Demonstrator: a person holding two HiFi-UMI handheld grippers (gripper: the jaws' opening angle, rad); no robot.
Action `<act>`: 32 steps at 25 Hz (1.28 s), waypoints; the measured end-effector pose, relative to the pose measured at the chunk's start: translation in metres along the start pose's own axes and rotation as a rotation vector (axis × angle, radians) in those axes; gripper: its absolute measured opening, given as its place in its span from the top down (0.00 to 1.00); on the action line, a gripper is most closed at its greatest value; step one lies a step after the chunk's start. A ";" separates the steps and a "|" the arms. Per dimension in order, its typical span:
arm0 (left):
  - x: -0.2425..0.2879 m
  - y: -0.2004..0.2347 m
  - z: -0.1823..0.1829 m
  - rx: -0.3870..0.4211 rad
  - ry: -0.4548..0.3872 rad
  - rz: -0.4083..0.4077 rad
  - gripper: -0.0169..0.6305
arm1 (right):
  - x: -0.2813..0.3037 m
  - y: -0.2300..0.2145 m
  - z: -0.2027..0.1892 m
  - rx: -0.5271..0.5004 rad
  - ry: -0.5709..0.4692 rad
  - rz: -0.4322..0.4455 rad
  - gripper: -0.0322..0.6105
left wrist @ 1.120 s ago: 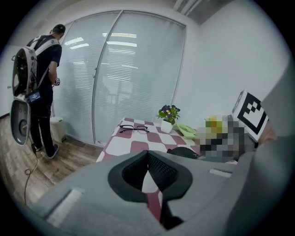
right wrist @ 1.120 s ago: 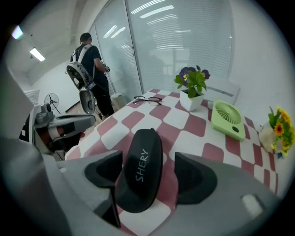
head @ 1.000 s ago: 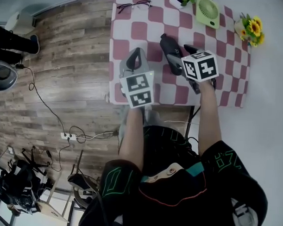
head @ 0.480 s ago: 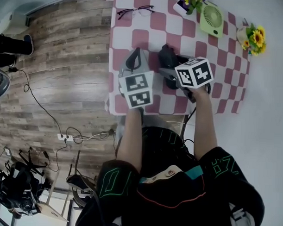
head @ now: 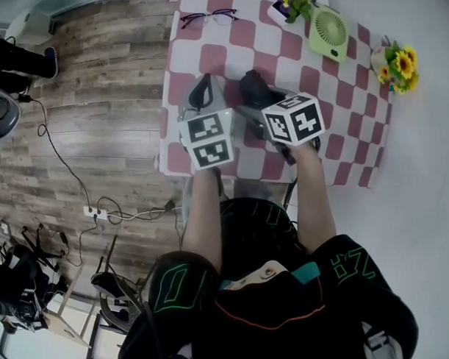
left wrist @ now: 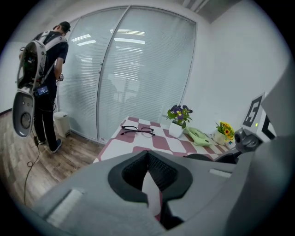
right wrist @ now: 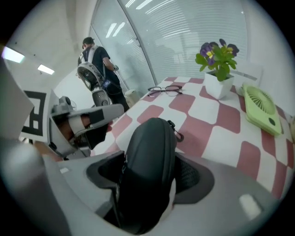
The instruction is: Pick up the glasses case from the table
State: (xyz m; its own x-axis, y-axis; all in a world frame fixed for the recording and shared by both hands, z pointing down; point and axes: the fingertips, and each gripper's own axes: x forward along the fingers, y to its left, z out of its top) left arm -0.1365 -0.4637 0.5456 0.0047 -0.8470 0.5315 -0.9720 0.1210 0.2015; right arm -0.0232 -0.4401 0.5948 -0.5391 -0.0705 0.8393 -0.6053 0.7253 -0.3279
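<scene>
Lying far back on the checked table (head: 214,60), eyeglasses (head: 206,18), a green fan (head: 329,28) and a white pot (right wrist: 220,85) holding purple flowers are seen. The glasses case (right wrist: 150,152), zipped shut, is clamped mid-table by the right gripper (right wrist: 150,175), whose jaws have just been closing. The left gripper (left wrist: 148,173) is held just beside it, jaws together and empty.

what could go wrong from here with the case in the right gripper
1. The right gripper has just been closing its fingers on the glasses case, which sits tilted on its rounded edge between them; it might twist or slip out on lifting.
2. The left gripper hovers close beside it, so a sideways lift could bump it.
</scene>
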 end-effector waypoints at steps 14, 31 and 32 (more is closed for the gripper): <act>-0.070 -0.060 0.050 0.062 -0.202 0.078 0.96 | -0.125 -0.011 0.044 -0.080 -0.452 0.014 0.44; -0.156 -0.102 0.153 0.194 -0.482 0.158 0.96 | -0.292 -0.038 0.086 -0.183 -0.926 -0.210 0.44; -0.160 -0.106 0.158 0.205 -0.498 0.151 0.96 | -0.301 -0.039 0.088 -0.188 -0.953 -0.227 0.44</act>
State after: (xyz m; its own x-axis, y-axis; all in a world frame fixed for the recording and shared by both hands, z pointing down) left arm -0.0711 -0.4232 0.3092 -0.2012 -0.9763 0.0793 -0.9793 0.1988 -0.0371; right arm 0.1113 -0.5075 0.3166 -0.7165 -0.6816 0.1481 -0.6944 0.7171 -0.0594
